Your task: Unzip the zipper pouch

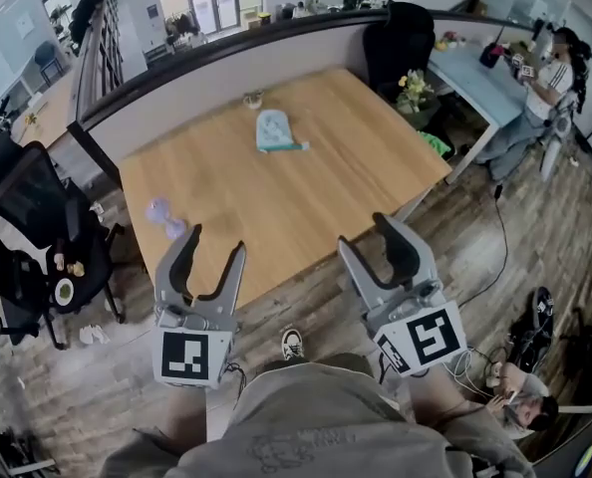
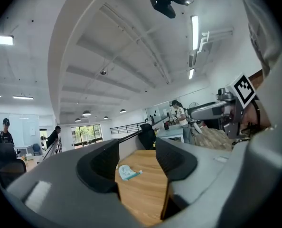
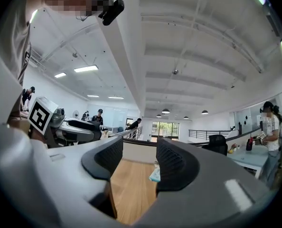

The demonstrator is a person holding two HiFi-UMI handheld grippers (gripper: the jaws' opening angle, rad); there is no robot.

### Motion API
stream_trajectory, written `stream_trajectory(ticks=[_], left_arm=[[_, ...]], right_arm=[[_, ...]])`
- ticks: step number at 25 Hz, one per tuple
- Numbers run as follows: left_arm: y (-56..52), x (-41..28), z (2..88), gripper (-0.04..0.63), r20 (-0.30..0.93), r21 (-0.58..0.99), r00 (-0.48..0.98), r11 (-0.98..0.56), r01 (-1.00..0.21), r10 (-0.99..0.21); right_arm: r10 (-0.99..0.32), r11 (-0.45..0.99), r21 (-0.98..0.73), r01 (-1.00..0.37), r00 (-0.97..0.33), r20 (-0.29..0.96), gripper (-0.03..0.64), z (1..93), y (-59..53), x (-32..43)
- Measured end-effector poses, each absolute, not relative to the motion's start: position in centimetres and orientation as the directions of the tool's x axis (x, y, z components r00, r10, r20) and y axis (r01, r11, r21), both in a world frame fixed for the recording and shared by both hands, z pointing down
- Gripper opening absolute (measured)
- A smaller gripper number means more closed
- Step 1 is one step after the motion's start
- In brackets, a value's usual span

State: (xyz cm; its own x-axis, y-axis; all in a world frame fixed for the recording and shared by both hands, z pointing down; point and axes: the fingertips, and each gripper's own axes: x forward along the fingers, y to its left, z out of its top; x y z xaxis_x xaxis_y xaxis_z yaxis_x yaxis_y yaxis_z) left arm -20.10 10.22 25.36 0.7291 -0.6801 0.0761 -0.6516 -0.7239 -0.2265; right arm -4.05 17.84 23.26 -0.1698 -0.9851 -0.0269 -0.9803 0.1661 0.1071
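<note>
A pale blue zipper pouch (image 1: 275, 131) with a teal edge lies flat on the far half of the wooden table (image 1: 306, 207). It shows between the jaws in the left gripper view as the pouch (image 2: 128, 173), and half hidden behind the right jaw in the right gripper view as the pouch (image 3: 155, 175). My left gripper (image 1: 214, 243) hangs open over the table's near left corner. My right gripper (image 1: 366, 231) is open at the near edge. Both are empty and far from the pouch.
A small lilac object (image 1: 163, 217) lies near the table's left edge. A small item (image 1: 253, 98) sits at the far edge by the partition (image 1: 226, 68). Black office chairs (image 1: 27, 217) stand to the left, another desk (image 1: 485, 83) with a seated person to the right.
</note>
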Motion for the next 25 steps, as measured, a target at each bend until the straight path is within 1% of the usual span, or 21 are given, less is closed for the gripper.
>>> stream_trajectory(ticks=[6, 10, 13, 22, 25], left_arm=[[6.3, -20.1, 25.6, 0.230, 0.081, -0.219, 0.718, -0.715, -0.664, -0.692], [3.9, -19.1, 26.4, 0.225, 0.102, -0.208, 0.702, -0.705, -0.678, -0.705], [2.3, -18.1, 26.4, 0.225, 0.094, -0.204, 0.703, -0.705, -0.679, -0.705], [-4.4, -12.7, 27.4, 0.225, 0.119, -0.270, 0.633, -0.639, -0.720, -0.765], [-6.9, -10.4, 26.8, 0.225, 0.092, -0.288, 0.605, -0.603, -0.744, -0.791]], right_arm=[[-0.981, 0.190, 0.112, -0.975, -0.192, -0.001, 0.230, 23.8, 13.8, -4.4], [-0.981, 0.193, 0.100, -0.976, -0.193, 0.007, 0.230, 24.4, 11.5, -2.8], [-0.978, 0.208, 0.091, -0.974, -0.207, 0.015, 0.230, 24.9, 9.5, -1.7], [-0.957, 0.289, 0.093, -0.953, -0.289, 0.021, 0.230, 25.6, 0.5, 4.6], [-0.942, 0.336, 0.089, -0.938, -0.334, 0.028, 0.230, 25.6, -3.2, 7.1]])
